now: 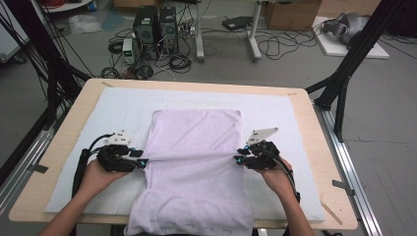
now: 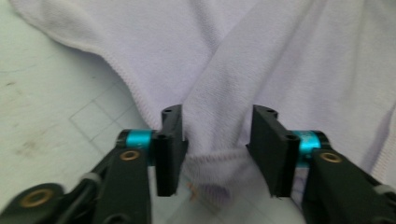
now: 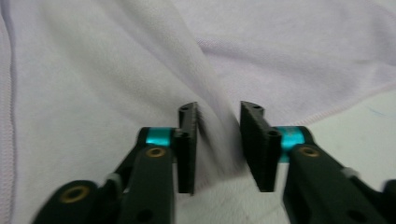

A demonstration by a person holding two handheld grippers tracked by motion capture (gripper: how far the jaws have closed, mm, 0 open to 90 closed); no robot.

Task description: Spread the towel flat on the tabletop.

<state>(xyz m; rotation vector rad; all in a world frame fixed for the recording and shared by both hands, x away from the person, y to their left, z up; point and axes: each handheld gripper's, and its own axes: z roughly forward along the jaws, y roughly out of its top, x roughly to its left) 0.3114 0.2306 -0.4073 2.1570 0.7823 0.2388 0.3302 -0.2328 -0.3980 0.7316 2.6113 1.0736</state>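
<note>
Left gripper: at the cloth's left edge, midway along its length; in the left gripper view the jaws stand apart, with a raised ridge of cloth between them. One pad seems to brush the fabric, the other stands clear, so nothing is clamped.
Right gripper: at the right edge, level with the left one; in its own view the jaws are apart around a thin pinched fold, with no pad pressing on it.
Cloth: pale lilac, lying lengthwise on the mat, far end flat, near end hanging over the table edge toward the person. A taut crease runs across it from one gripper to the other.
Step, as I judge it: taking hold of both edges for a fold.
Risk, uneven grip: if one side closes on the ridge and the other misses it, the fold would come out skewed.
Risk, thin bite: a catch on the hem alone could slip when lifted.
Risk, overhang: the hanging end's weight could drag the cloth off the table.
</note>
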